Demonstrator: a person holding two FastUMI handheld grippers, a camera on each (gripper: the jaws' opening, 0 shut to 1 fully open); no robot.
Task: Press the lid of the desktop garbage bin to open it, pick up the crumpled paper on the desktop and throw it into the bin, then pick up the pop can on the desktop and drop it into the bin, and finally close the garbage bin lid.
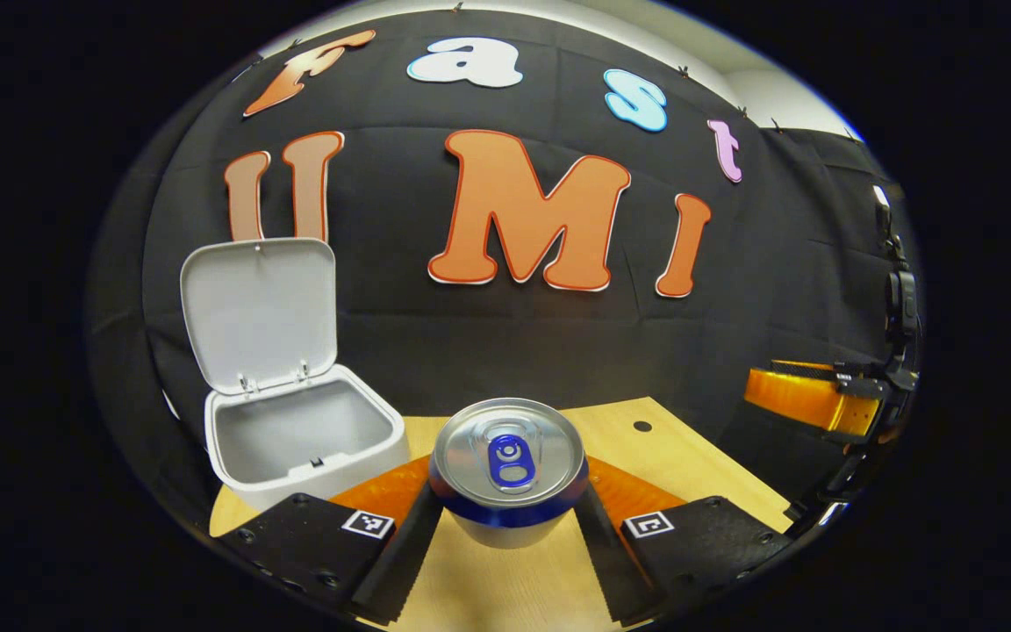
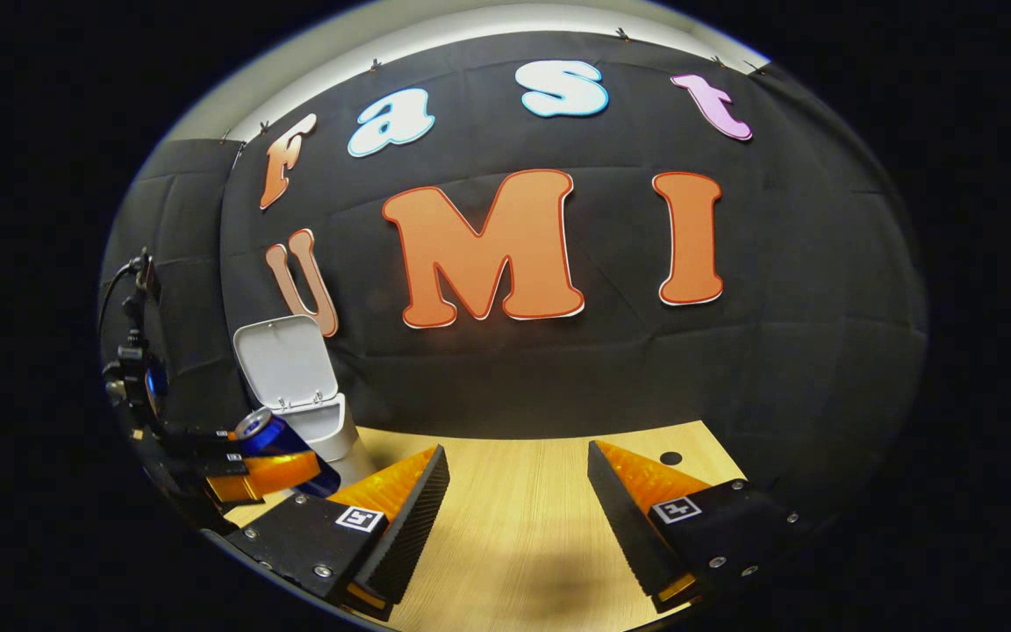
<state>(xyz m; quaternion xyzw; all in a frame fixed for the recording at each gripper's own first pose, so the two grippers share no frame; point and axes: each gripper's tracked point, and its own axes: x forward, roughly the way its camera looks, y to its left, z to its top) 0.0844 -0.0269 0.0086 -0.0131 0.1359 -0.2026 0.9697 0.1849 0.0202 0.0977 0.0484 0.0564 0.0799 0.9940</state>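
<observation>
Pale wooden tabletop (image 2: 514,518) with a small dark hole (image 2: 670,457); black cloth backdrop (image 2: 821,351)

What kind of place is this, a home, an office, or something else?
Most likely a staged recording booth, not a real home. A black cloth wall hangs close behind a small wooden table that carries only task props: an open bin and a can gripped by the left gripper.

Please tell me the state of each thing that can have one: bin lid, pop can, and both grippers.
bin lid: open, standing upright.
pop can: upright, unopened, held off the table.
left gripper: shut on the pop can.
right gripper: open, holding nothing.
</observation>
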